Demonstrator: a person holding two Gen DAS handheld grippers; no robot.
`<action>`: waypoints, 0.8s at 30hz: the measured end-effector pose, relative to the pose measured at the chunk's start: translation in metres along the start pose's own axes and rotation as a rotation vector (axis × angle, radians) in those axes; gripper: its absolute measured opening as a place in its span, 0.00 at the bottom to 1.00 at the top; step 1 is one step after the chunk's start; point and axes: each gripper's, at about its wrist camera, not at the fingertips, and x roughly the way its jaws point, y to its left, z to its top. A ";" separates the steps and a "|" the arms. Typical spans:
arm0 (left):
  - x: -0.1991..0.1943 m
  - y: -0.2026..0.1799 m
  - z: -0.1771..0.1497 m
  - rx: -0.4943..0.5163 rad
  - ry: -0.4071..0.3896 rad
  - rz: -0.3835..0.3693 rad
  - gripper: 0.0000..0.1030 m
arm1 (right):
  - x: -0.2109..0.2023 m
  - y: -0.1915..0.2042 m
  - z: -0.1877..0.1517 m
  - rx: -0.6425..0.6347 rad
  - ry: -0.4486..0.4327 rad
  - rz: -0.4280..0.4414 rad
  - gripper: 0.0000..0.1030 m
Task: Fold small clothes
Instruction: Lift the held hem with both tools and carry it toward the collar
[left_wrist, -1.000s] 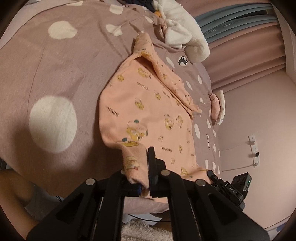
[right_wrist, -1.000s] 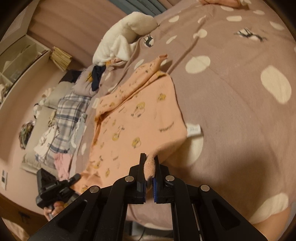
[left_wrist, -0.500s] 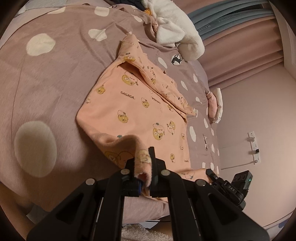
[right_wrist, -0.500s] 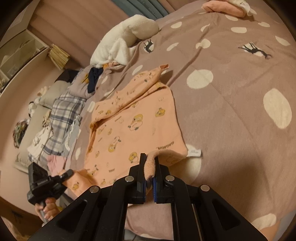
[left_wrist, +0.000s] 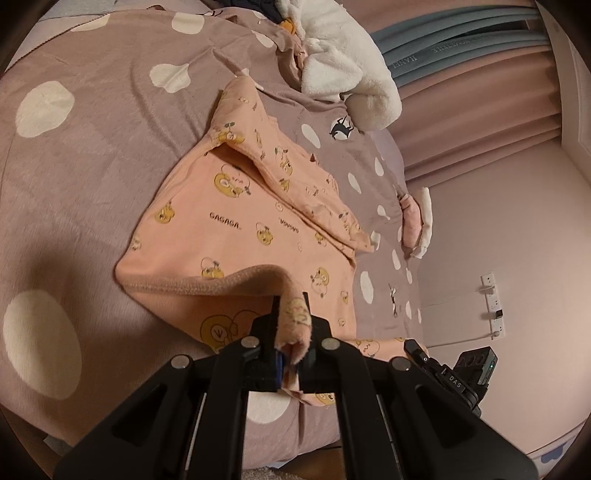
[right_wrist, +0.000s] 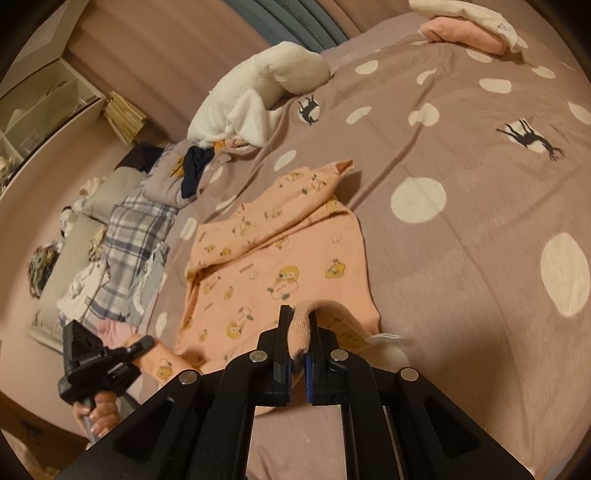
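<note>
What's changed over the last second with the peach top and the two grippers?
Both grippers have carried the near hem of the peach top up and forward over its body, so the hem now arches off the bedspread and covers more of the front. Nothing was released: the left gripper and right gripper stay clamped on the hem corners. The folded sleeve hasn't shifted.

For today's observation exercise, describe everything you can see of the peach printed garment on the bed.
The peach garment looks like soft, fleecy knit, printed with yellow cartoon characters and the word GAGAGA. It lies mostly flat on the spotted mauve bedspread, one sleeve folded diagonally across the body. A white label sticks out at one corner. The near hem is lifted off the bed: the left gripper and right gripper each pinch a corner between their fingers.
</note>
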 end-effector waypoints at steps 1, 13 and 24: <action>0.001 0.000 0.003 -0.006 0.000 -0.005 0.01 | 0.000 0.000 0.003 0.000 -0.001 0.003 0.07; 0.005 0.005 0.042 -0.115 -0.063 -0.143 0.01 | 0.012 0.006 0.041 0.019 -0.039 0.048 0.07; 0.008 0.004 0.095 -0.175 -0.146 -0.209 0.01 | 0.042 0.022 0.083 -0.009 -0.027 0.057 0.07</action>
